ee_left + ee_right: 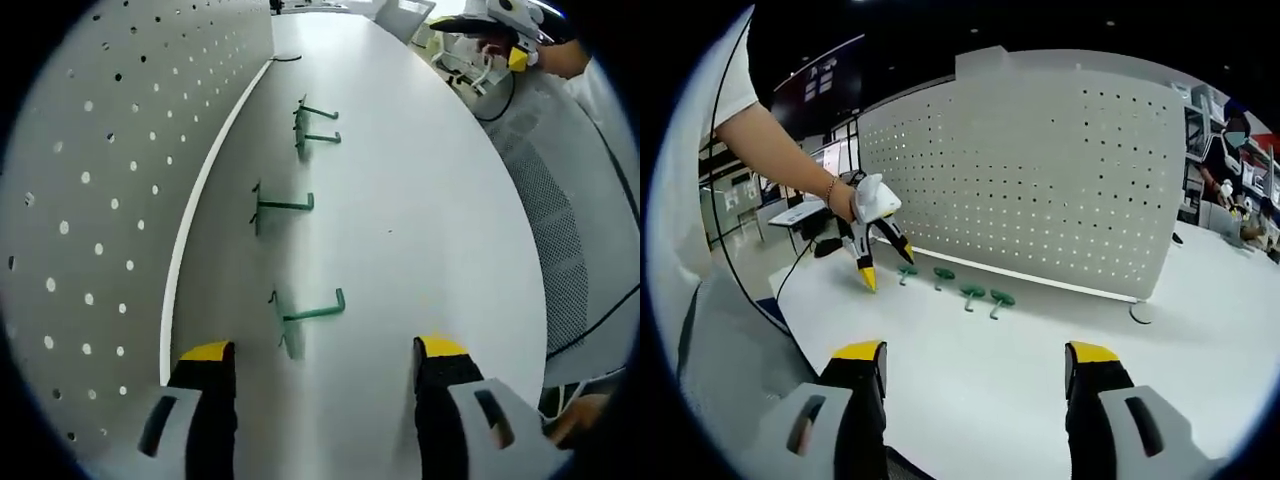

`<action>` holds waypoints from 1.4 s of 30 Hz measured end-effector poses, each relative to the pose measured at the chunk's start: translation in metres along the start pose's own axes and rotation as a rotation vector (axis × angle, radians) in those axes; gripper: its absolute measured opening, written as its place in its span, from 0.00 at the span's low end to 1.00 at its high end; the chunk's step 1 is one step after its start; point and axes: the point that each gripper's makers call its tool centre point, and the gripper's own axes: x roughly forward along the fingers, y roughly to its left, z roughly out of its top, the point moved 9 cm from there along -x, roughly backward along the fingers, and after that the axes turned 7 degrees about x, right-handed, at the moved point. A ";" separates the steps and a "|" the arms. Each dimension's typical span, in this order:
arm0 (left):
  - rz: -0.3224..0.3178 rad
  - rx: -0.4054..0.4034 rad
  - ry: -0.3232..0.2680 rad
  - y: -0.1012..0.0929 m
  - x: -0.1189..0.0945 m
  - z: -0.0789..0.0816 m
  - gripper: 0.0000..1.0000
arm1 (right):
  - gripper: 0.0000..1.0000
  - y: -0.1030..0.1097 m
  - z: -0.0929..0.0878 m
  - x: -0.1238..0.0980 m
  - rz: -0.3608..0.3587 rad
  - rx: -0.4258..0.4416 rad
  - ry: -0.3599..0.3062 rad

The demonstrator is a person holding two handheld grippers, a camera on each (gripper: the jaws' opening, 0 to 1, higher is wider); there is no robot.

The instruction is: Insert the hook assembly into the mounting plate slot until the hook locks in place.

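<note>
On the white table (970, 390), four green hooks lay in a row near the pegboard (1040, 180), nearest hook (310, 315) just ahead of the left gripper (325, 350), jaws spread, empty, right gripper (975, 355) also spread, well back from hooks.

Your left gripper (887, 268) has black jaws capped with yellow tips on a white body. Above it, you wear a bracelet (829, 190) and a white short sleeve (728, 82).
</note>
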 end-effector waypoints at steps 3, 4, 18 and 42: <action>0.010 0.012 0.002 0.001 0.000 -0.001 0.72 | 0.70 0.000 0.000 0.000 -0.002 -0.002 0.002; 0.021 0.046 0.016 0.001 0.000 -0.002 0.72 | 0.70 0.000 0.000 0.000 -0.002 0.000 0.001; 0.016 0.020 -0.008 0.001 0.000 -0.002 0.66 | 0.70 -0.001 -0.001 0.000 -0.002 0.007 0.002; 0.125 -0.105 -0.011 0.016 0.000 0.000 0.11 | 0.70 0.000 0.000 0.000 -0.005 0.003 -0.008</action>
